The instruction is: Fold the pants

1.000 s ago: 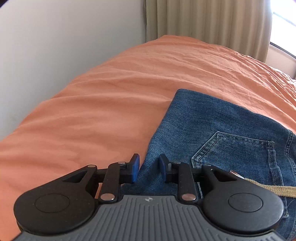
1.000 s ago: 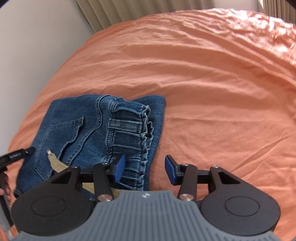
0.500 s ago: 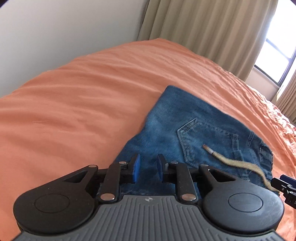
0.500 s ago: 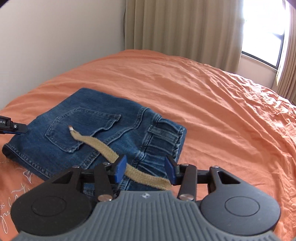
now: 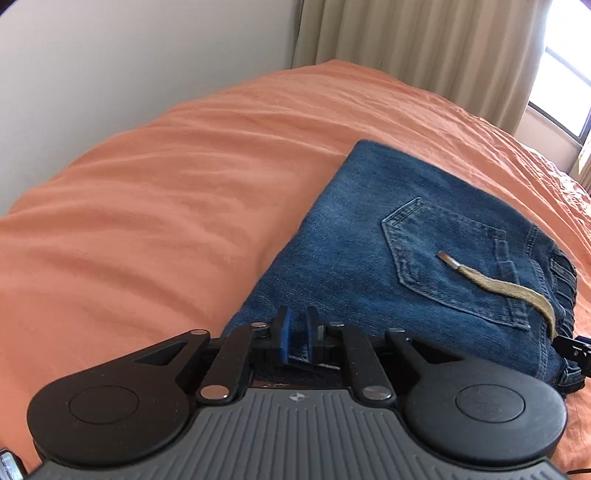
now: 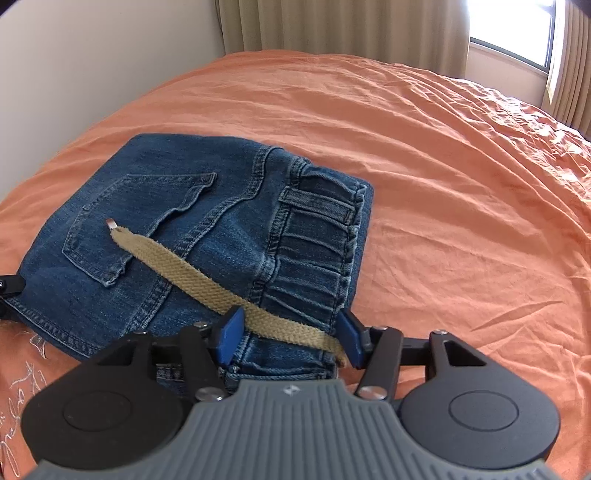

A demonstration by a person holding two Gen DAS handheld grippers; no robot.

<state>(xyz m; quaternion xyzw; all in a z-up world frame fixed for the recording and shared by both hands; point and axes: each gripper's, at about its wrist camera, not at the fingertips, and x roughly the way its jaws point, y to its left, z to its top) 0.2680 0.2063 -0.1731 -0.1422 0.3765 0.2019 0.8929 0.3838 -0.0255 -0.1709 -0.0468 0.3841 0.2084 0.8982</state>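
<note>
Folded blue denim pants (image 5: 406, 251) lie on the orange bed cover, back pocket up, with a tan drawstring (image 5: 513, 288) across them. They also show in the right wrist view (image 6: 207, 236), where the drawstring (image 6: 207, 273) runs toward the waistband. My left gripper (image 5: 295, 334) is shut on the near left edge of the pants. My right gripper (image 6: 288, 336) is open, its blue pads either side of the near waistband end and the drawstring, the denim between them.
The orange bed cover (image 6: 461, 184) spreads far to the right and behind the pants. A white wall (image 5: 129, 74) runs along the left side. Beige curtains (image 6: 351, 26) and a window (image 6: 509, 26) stand at the back.
My left gripper has closed onto the near edge of the pants. My right gripper has come lower and closer over the waistband end, still open. Both views now sit nearer the pants.
</note>
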